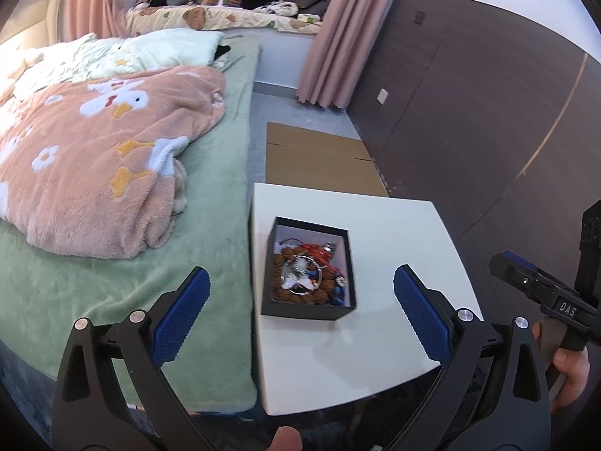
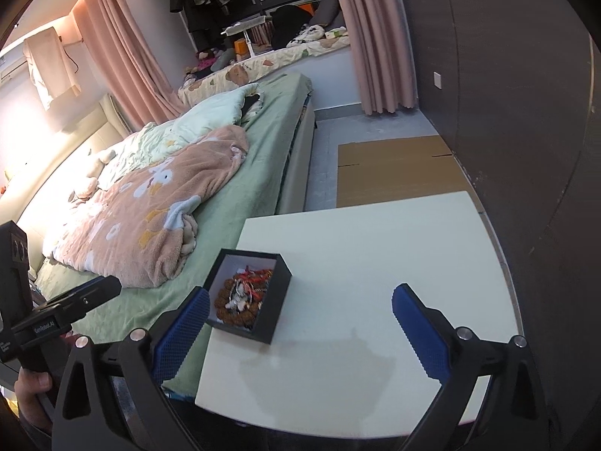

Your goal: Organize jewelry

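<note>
A small black box (image 1: pixel 340 314) with a white lining stands on the white table (image 1: pixel 394 233), near its left edge. Inside lies a tangle of jewelry (image 1: pixel 306 276): brown beads, red cord, a silver ring and blue pieces. My left gripper (image 1: pixel 302 300) hovers above and short of the box, its blue pads wide apart with nothing between them. In the right wrist view the same box (image 2: pixel 276 315) and jewelry (image 2: pixel 244 295) sit left of centre. My right gripper (image 2: pixel 300 319) is open over the table, its left pad beside the box, gripping nothing.
A bed (image 1: pixel 210 263) with a green sheet and a pink duck blanket (image 1: pixel 101 158) runs along the table's left side. Flat cardboard (image 1: pixel 319 158) lies on the floor beyond the table. A dark panelled wall (image 1: pixel 488 112) stands on the right. A hand holds the other gripper's handle (image 1: pixel 563 315).
</note>
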A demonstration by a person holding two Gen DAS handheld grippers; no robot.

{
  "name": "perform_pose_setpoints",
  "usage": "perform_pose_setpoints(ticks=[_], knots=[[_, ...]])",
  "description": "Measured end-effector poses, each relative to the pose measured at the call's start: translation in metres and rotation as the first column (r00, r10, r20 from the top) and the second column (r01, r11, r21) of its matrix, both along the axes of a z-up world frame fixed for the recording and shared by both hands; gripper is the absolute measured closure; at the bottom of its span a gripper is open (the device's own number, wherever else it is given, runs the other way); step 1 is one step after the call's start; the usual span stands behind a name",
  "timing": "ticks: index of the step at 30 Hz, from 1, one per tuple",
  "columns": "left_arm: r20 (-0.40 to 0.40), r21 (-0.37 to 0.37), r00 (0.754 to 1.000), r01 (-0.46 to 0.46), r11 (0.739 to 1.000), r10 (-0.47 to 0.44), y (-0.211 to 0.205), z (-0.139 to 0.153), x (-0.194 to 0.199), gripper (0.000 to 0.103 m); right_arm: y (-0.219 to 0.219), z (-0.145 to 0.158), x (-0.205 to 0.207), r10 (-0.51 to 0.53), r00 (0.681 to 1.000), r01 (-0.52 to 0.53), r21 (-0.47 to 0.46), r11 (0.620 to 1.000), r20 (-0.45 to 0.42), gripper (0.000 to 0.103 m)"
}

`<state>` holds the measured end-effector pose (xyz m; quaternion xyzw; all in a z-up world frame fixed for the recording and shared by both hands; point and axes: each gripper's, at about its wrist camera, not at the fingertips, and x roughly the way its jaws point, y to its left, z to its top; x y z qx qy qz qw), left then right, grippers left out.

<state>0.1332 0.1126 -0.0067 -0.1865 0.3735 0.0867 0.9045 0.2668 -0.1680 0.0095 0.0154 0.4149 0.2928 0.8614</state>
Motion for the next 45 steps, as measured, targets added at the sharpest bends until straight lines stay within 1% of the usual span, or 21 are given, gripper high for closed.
perform_pose_setpoints(ticks=[5, 10, 23, 34, 41, 45], knots=[[0.009, 0.023, 0.999, 0.044, 0.999, -0.044, -0.023, 0.011, -0.01, 0.005, -0.023, 0.006, -0.017, -0.022, 1.0, 0.022, 0.007, 1.0, 0.007, 0.008], [0.018, 0.042, 0.998, 0.067, 0.997, -0.068, -0.042, 0.021, -0.024, 0.005, -0.043, 0.015, -0.036, -0.041, 0.999, 0.04, 0.018, 0.999, 0.025, 0.008], [0.05, 0.117, 0.991, 0.119, 0.986, -0.125, -0.084, 0.049, -0.069, 0.005, -0.078, 0.038, -0.087, -0.07, 0.994, 0.069, 0.016, 0.997, 0.079, 0.008], [0.08, 0.154, 0.987, 0.129, 0.98, -0.143, -0.101, 0.06, -0.104, 0.005, -0.102, 0.044, -0.128, -0.099, 0.99, 0.098, 0.015, 0.995, 0.102, 0.008], [0.084, 0.171, 0.987, 0.121, 0.978, -0.136, -0.106, 0.058, -0.116, 0.005, -0.112, 0.045, -0.148, -0.105, 0.988, 0.102, 0.027, 0.994, 0.118, 0.008], [0.091, 0.17, 0.988, 0.104, 0.98, -0.121, -0.105, 0.056, -0.124, 0.005, -0.114, 0.044, -0.15, -0.108, 0.987, 0.106, 0.03, 0.994, 0.121, 0.008]])
